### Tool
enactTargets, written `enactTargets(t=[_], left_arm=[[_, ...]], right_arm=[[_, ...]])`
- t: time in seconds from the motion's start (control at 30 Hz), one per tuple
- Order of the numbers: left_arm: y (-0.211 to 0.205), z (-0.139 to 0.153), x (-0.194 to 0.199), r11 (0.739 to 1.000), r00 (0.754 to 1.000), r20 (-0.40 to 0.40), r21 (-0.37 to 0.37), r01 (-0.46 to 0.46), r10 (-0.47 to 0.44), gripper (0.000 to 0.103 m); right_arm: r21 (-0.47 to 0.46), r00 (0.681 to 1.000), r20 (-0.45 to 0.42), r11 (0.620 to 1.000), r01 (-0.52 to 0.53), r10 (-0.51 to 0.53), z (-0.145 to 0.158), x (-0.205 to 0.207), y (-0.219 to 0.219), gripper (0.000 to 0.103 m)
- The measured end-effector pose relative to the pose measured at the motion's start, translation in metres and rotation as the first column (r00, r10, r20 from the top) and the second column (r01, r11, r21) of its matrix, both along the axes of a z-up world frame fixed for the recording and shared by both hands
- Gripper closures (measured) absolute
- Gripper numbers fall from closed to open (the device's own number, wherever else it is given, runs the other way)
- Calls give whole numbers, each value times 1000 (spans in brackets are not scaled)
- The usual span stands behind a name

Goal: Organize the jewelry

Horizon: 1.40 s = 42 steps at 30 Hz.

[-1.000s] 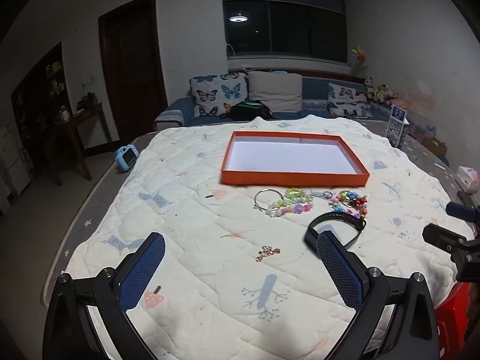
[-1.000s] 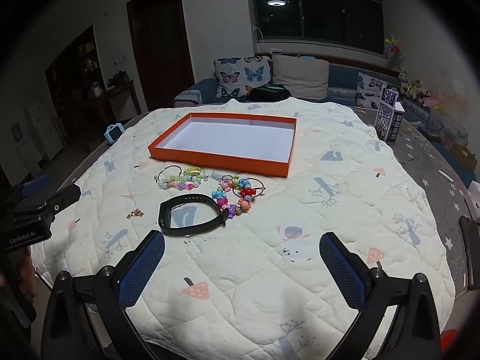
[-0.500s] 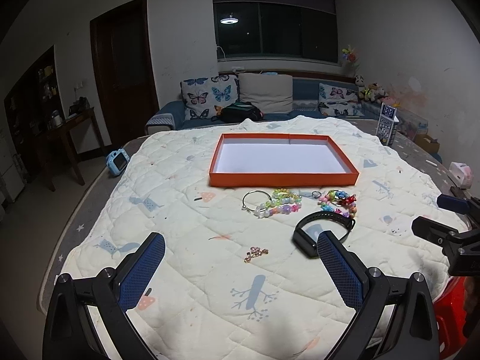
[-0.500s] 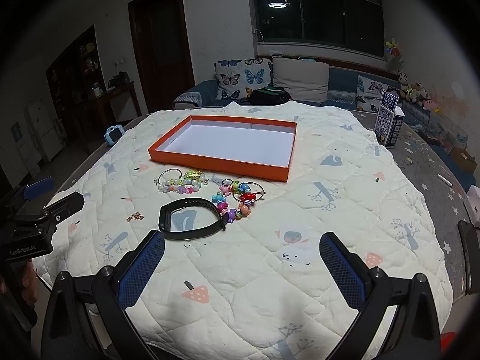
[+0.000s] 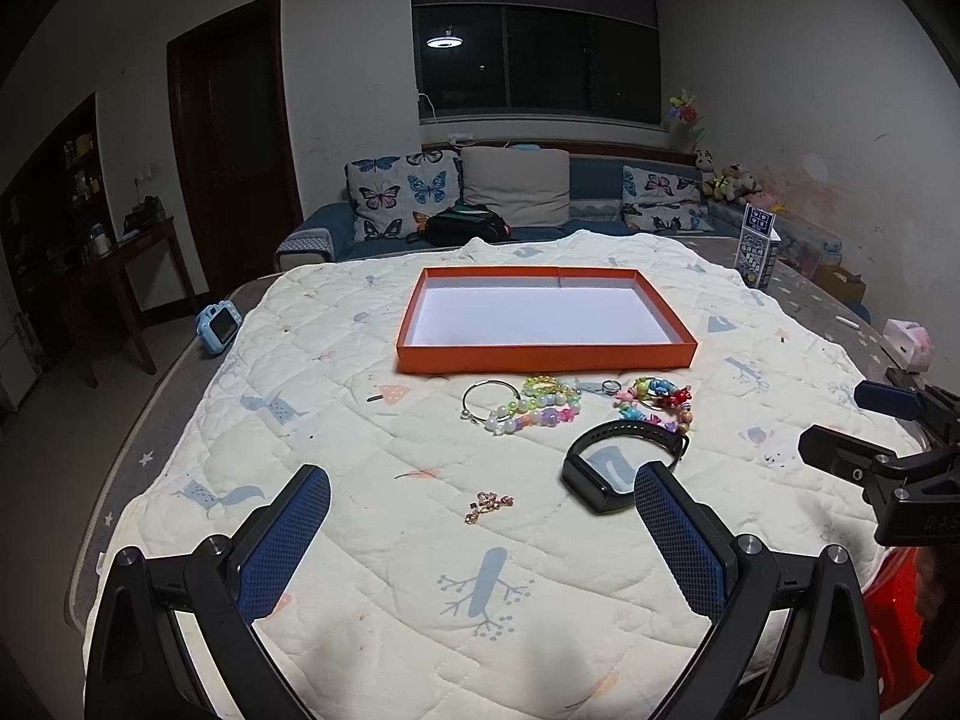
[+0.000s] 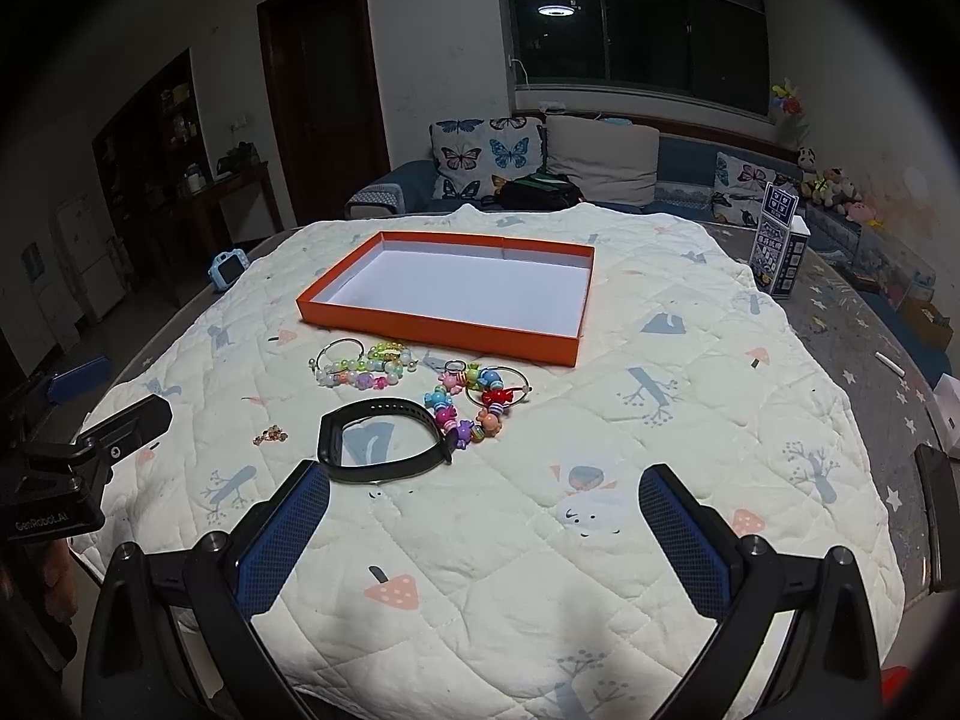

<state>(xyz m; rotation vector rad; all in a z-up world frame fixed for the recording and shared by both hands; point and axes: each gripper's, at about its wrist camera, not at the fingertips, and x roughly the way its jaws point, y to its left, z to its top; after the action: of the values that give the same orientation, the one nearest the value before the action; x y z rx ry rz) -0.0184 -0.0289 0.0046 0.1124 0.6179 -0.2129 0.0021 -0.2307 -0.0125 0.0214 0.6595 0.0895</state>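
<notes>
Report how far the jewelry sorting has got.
Nothing looks done: the orange tray holds nothing. Nothing is in hand; the left claw and right claw are open over the quilt. Left: black band, bead bracelets, colourful charm bracelet, small gold piece.

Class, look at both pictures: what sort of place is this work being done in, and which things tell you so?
Most likely a living room at home, at night. A sofa with butterfly cushions sits under a dark window, soft toys line the ledge, and a quilt covers the table.
</notes>
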Motion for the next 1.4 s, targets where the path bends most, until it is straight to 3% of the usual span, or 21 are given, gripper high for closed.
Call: enactTargets(t=[1.4], left_arm=[[-4,-11,7,1000,1000,-21,8,4,-4,0]], right_arm=[[0,1000,-7,1000,-11,11,-4,4,4,0]])
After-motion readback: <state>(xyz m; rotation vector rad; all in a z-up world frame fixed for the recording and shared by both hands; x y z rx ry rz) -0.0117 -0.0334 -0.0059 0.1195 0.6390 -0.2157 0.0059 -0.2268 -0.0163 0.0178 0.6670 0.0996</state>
